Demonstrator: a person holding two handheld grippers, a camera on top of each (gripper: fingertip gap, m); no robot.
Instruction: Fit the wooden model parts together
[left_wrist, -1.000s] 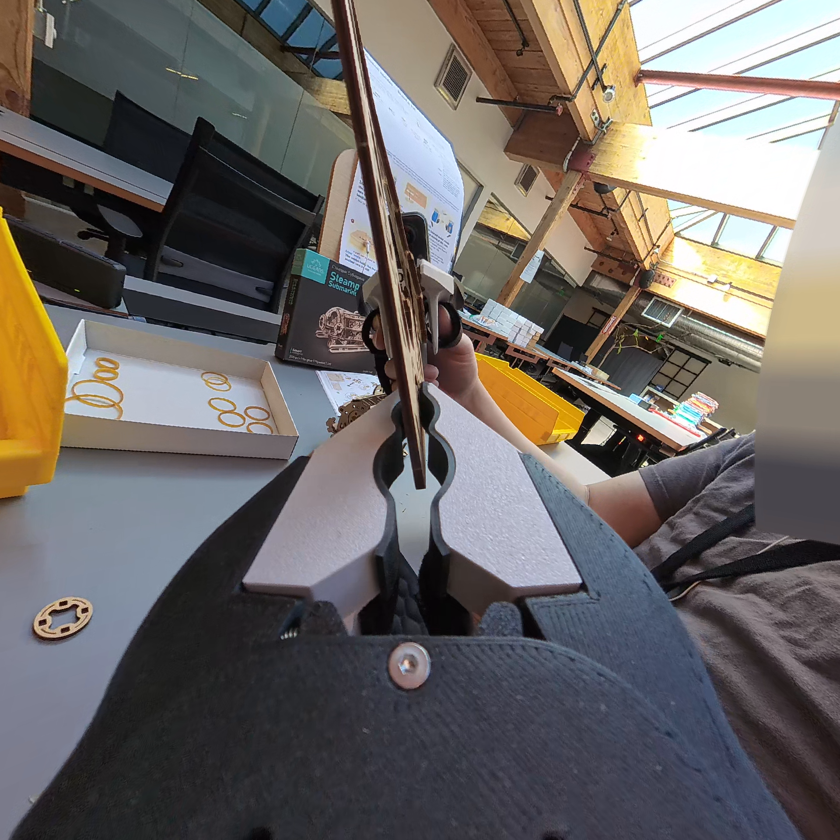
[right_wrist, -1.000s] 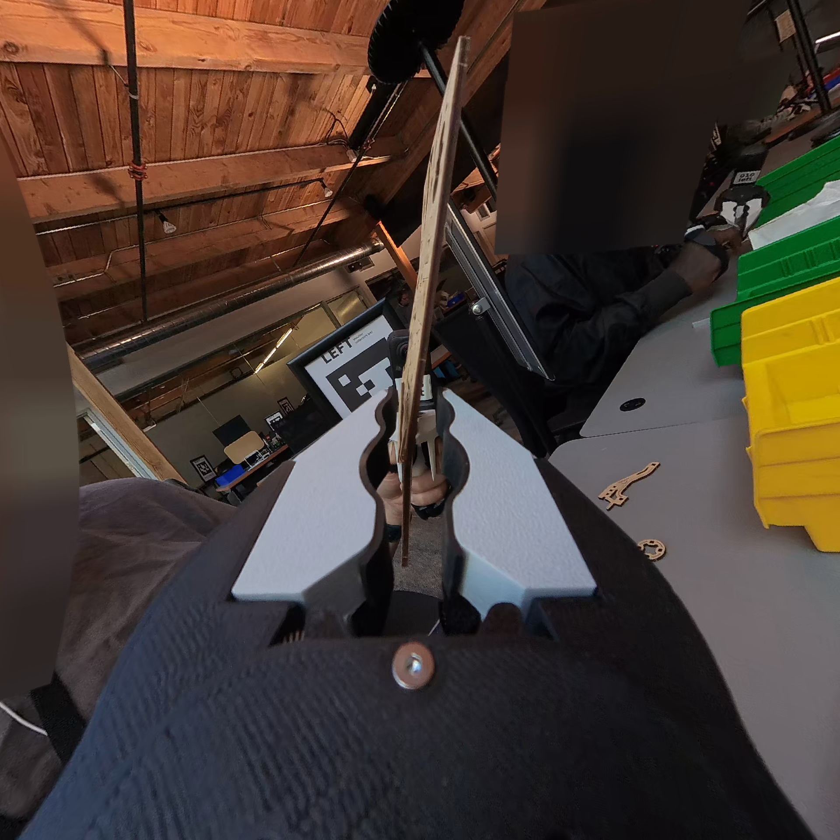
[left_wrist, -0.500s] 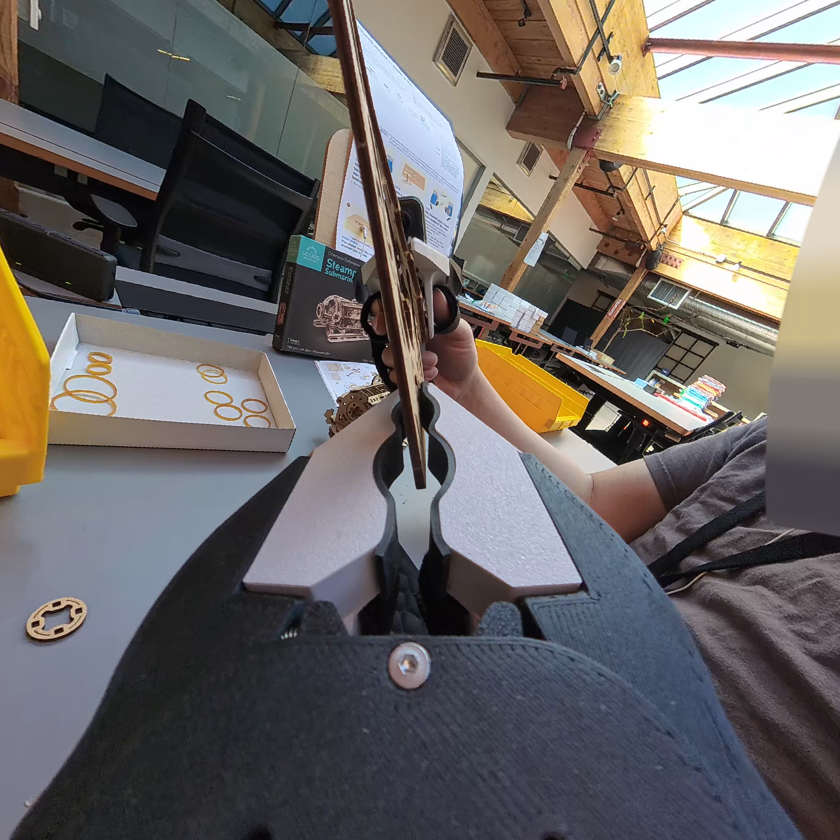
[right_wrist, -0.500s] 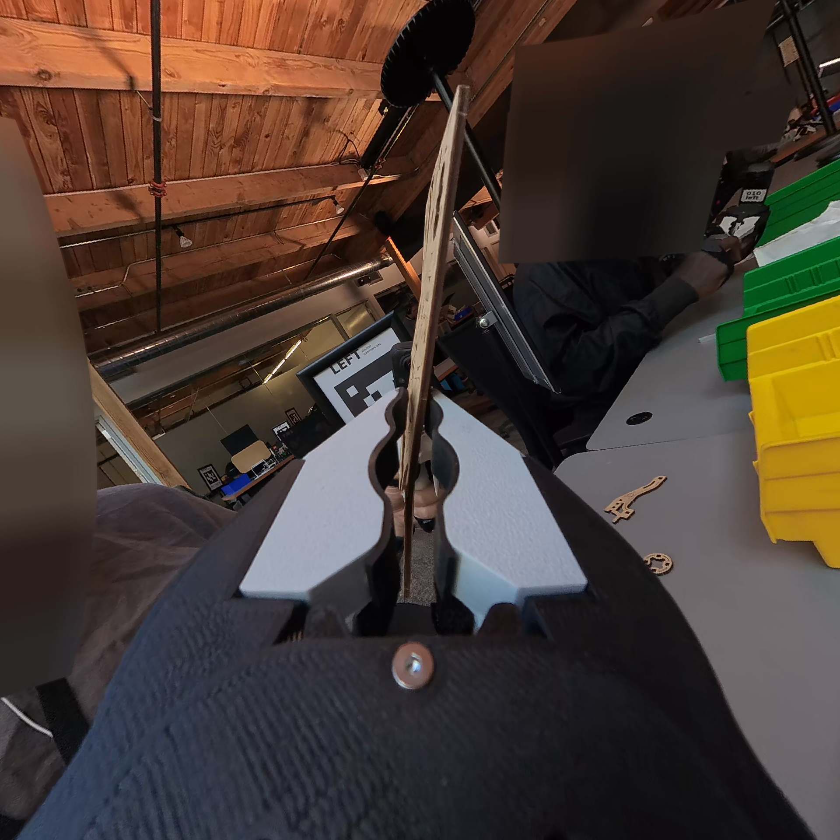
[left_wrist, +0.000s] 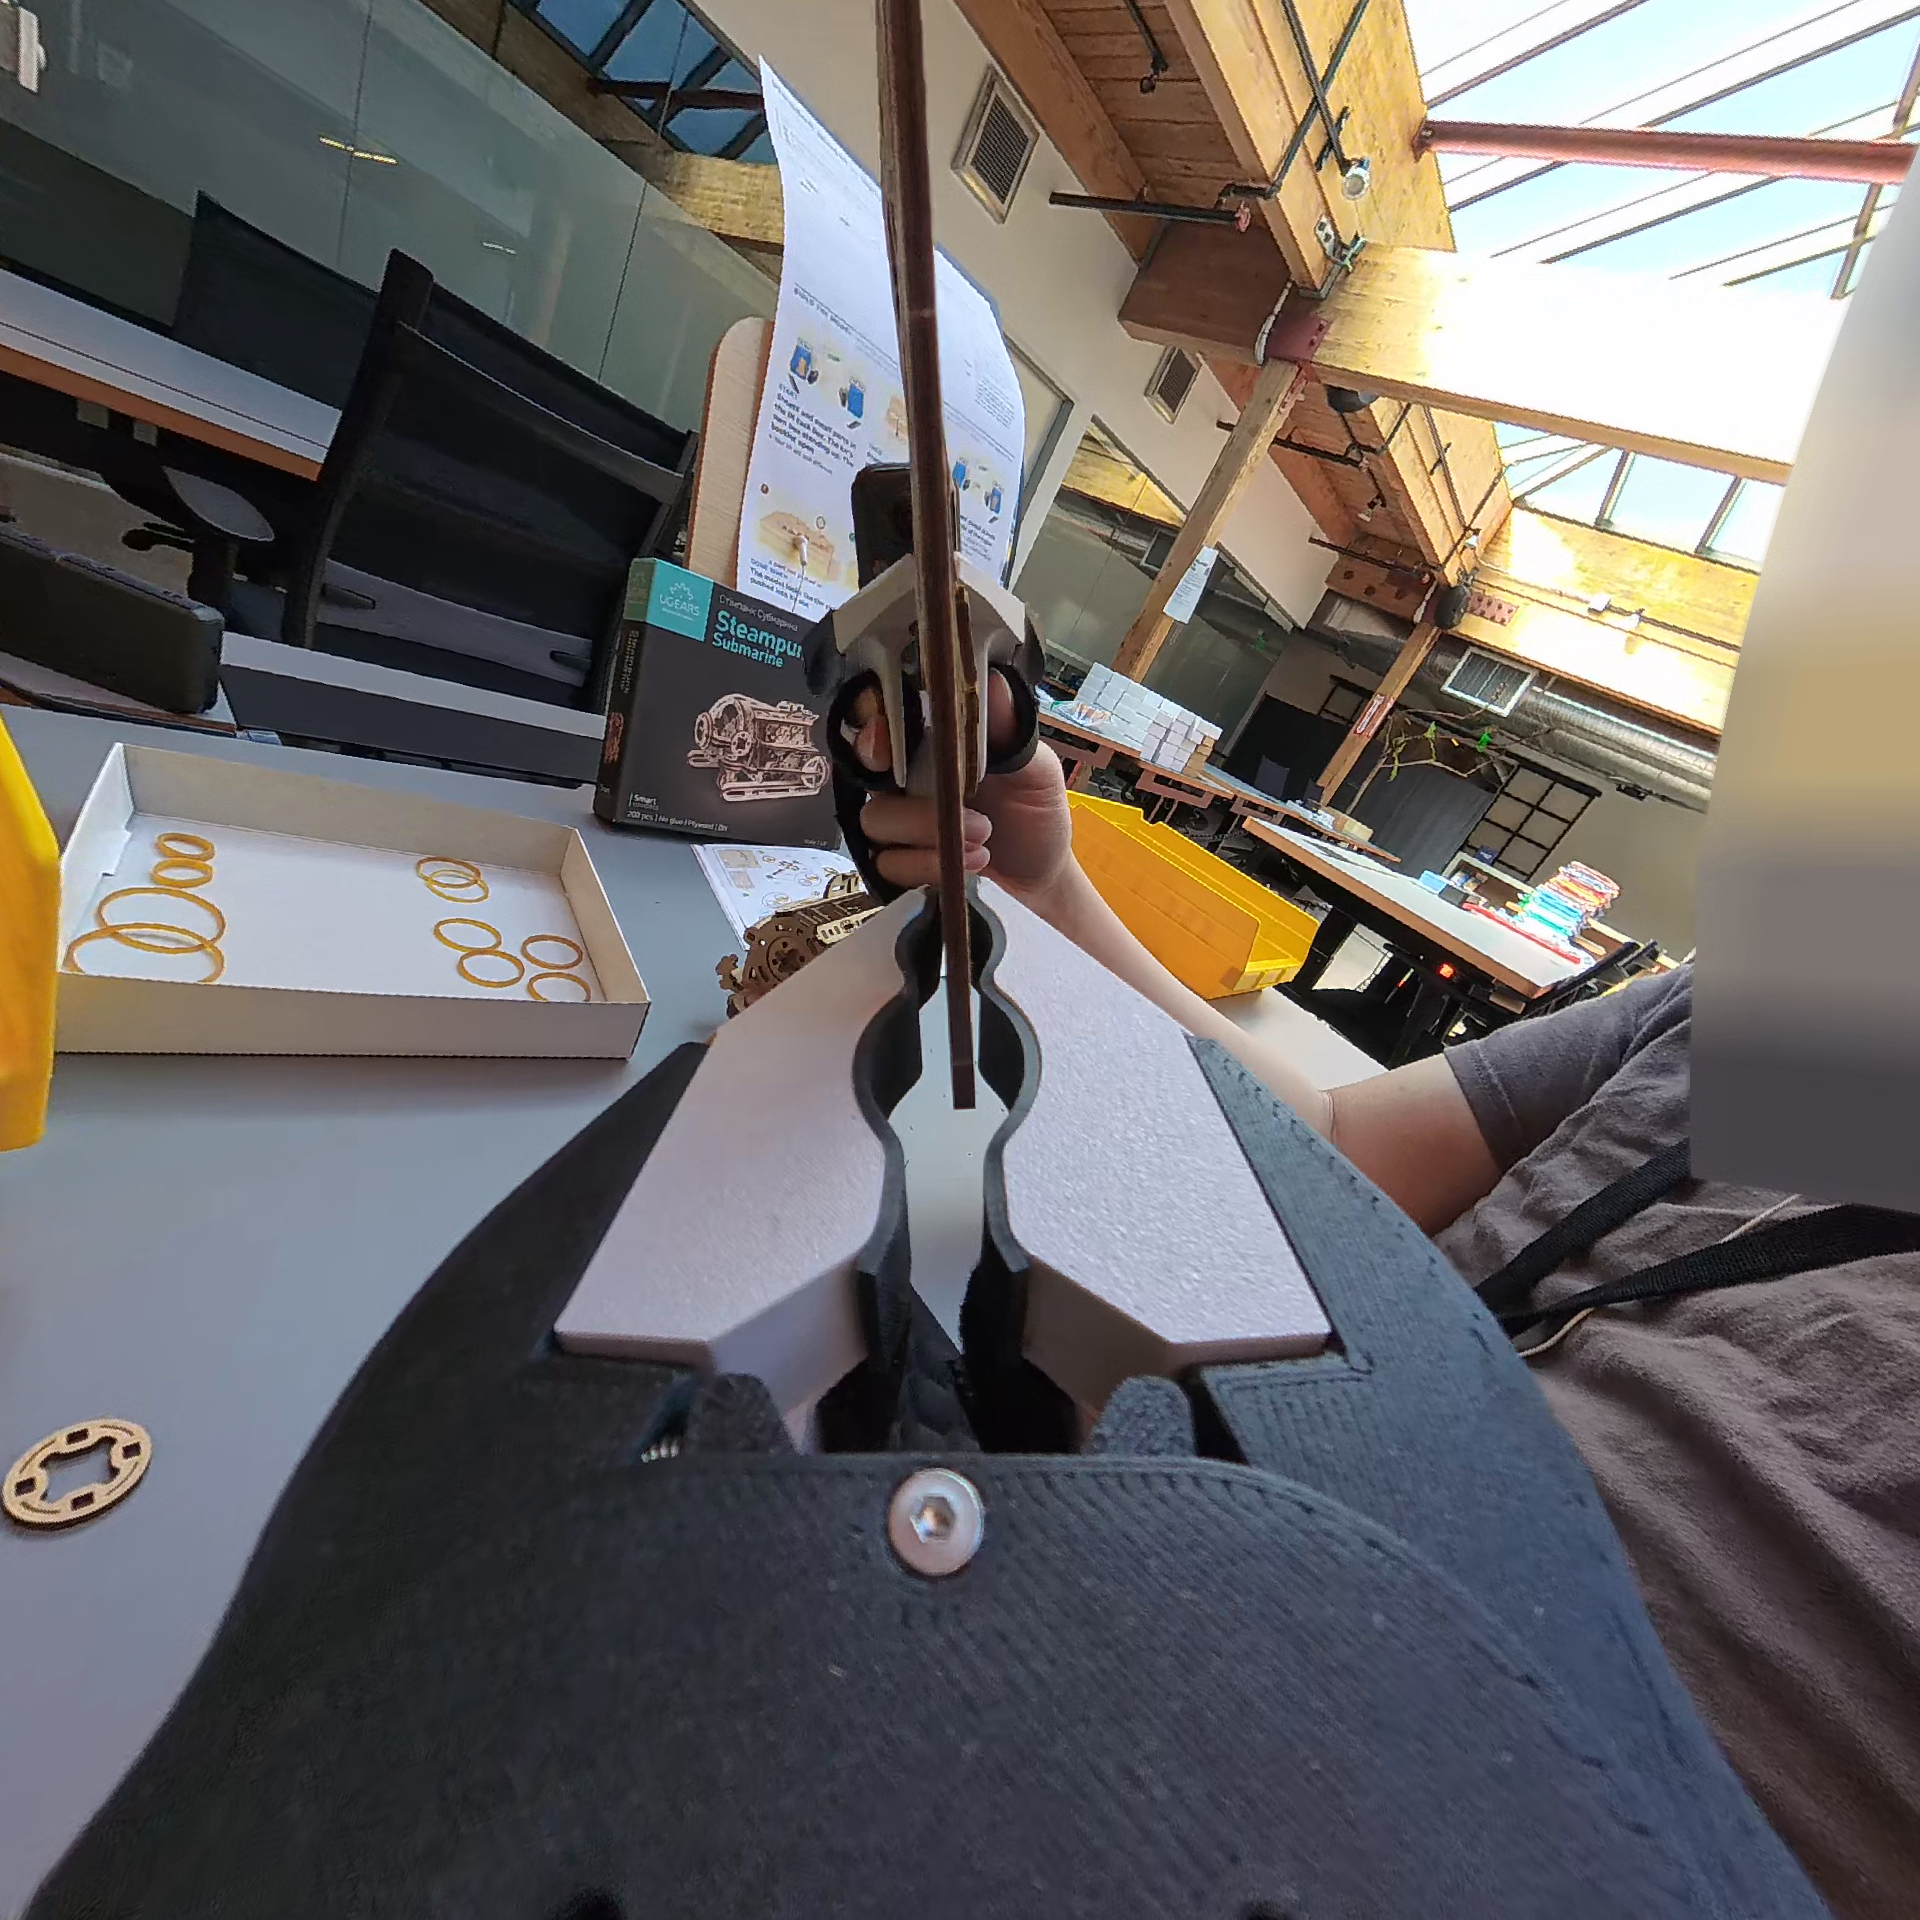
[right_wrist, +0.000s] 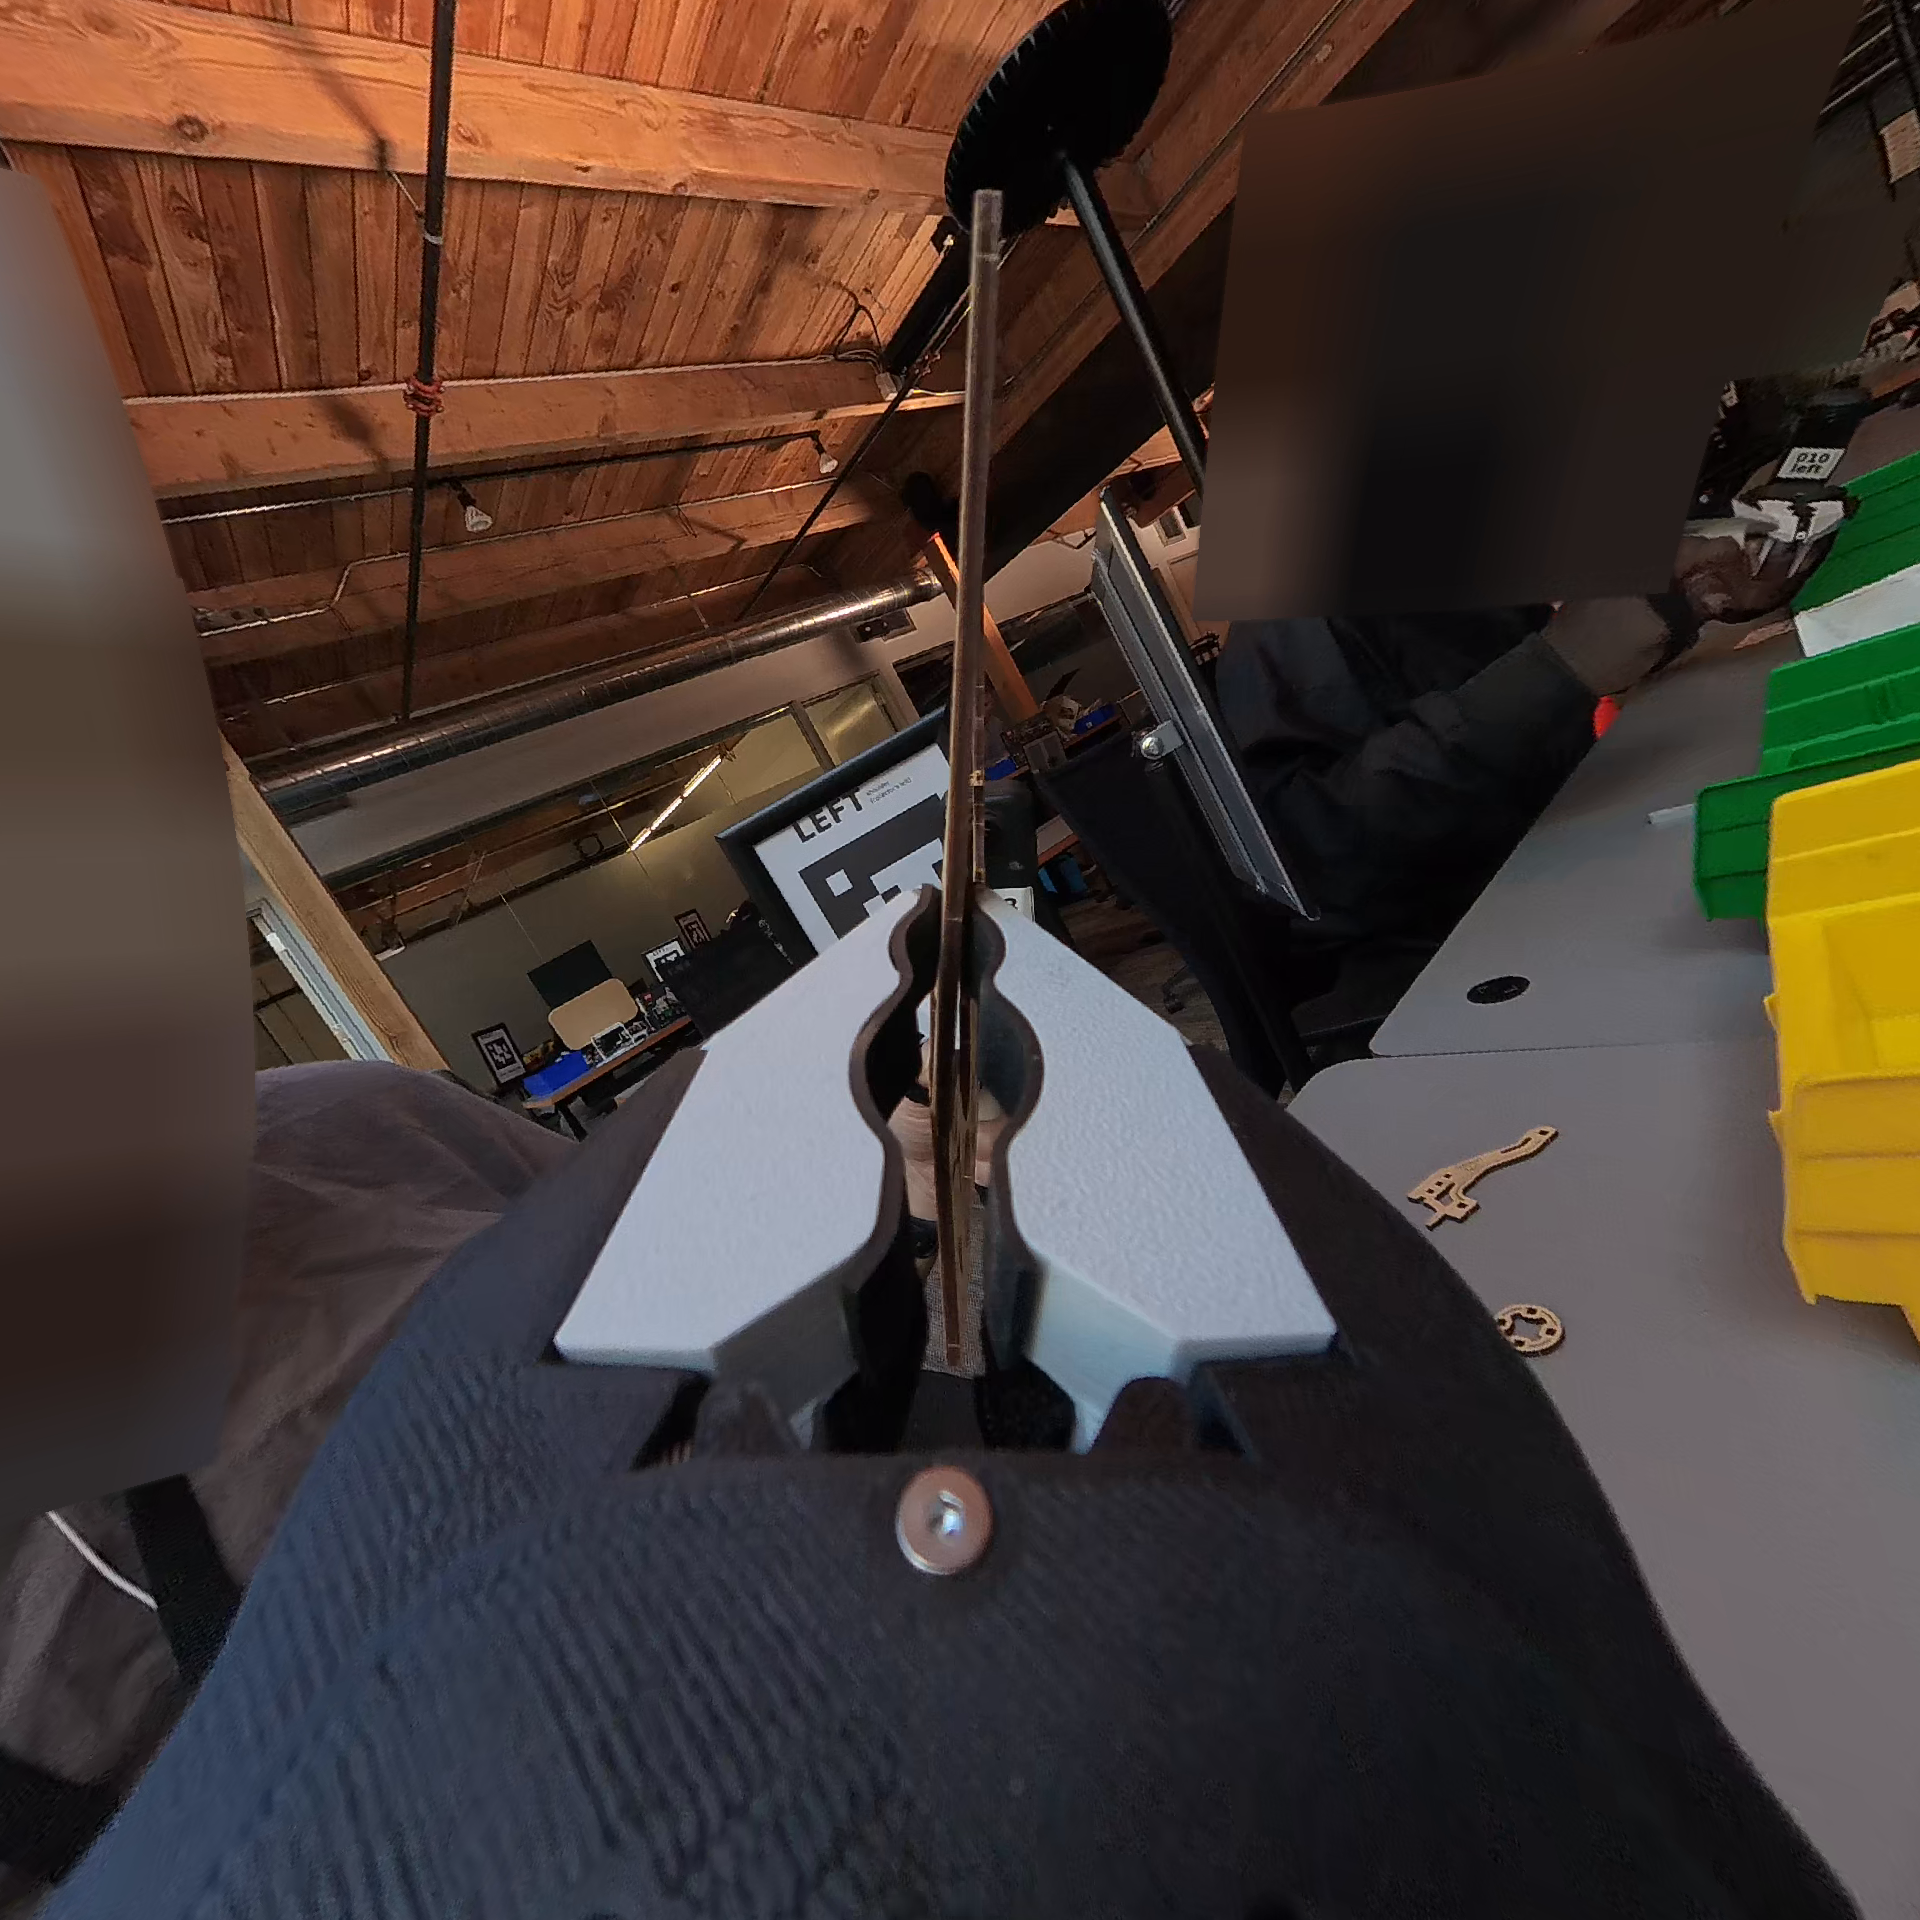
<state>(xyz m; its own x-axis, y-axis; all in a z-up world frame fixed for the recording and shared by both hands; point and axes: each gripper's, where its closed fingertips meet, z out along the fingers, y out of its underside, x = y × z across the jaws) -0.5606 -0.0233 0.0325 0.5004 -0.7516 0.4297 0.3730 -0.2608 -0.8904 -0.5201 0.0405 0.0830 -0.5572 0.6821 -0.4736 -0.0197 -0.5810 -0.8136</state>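
Since a second ago the wooden sheet (left_wrist: 928, 582) has swung from tilted to nearly upright, edge-on in both views. The left gripper (left_wrist: 951, 935) pinches its lower edge at the fingers' tips; the right gripper (right_wrist: 951, 940) clamps the same sheet from the opposite side. A cut ring piece (left_wrist: 75, 1472) lies on the grey desk (left_wrist: 260, 1195), beside a white tray (left_wrist: 343, 1023) of rubber bands.

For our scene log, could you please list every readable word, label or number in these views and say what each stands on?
I won't quote wording; these bear it:
Dark box with teal panel, on the table behind the white tray.
Instruction sheet on its upright board: small print.
Black-and-white marker board, centre of the right wrist view.
Small white tag, far right: tiny.
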